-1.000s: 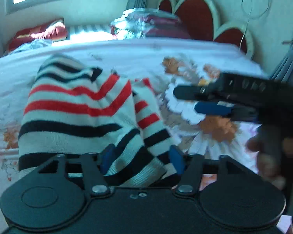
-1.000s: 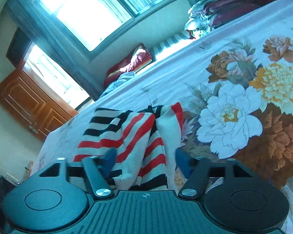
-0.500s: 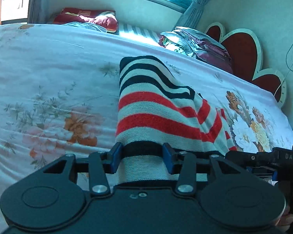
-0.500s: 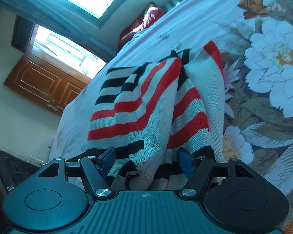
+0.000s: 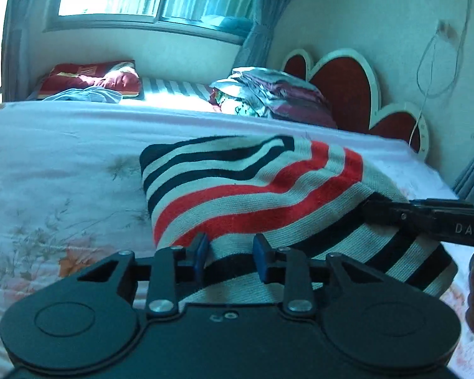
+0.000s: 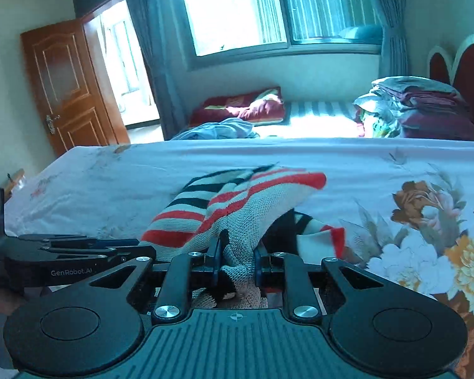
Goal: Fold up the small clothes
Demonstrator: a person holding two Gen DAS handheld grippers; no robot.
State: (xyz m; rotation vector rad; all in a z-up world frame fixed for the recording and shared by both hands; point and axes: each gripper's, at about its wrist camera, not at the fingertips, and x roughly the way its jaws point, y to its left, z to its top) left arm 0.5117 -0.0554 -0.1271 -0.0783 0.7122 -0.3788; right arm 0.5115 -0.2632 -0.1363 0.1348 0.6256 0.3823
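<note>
Your left claw (image 5: 229, 257) is closed down on the near hem of the striped sweater (image 5: 268, 195), its 2 blue pads (image 5: 200, 254) pinching a fold of the black-and-cream band between them. Your right claw (image 6: 237, 257) is clamped just as tightly on a bunched wad of the same knit, the cloth squeezed into a narrow ridge between its fingers, with loose fabric spilling back toward the claw's body.

The sweater (image 6: 237, 202), banded in red, black and cream, is lifted at its near edge by both claws and slopes away onto the bed (image 5: 63, 158), where its far end lies on the floral sheet. In the left view it spreads as 1 broad panel, with the other tool (image 5: 426, 218) coming in from the right and meeting the cloth at its right side. In the right view it is crumpled, 1 layer draped over another, and a striped flap (image 6: 325, 237) hangs just to the right of the claw over the printed flowers (image 6: 426, 252). Your left tool (image 6: 63, 259) shows at that view's left edge, close beside the sweater.

Beyond the bed's far edge sit a stack of folded bedding (image 6: 420, 107) by the red headboard (image 5: 341, 94), a red pillow (image 6: 243, 107) under the window (image 6: 268, 9), and a wooden door (image 6: 66, 85) at the left.
</note>
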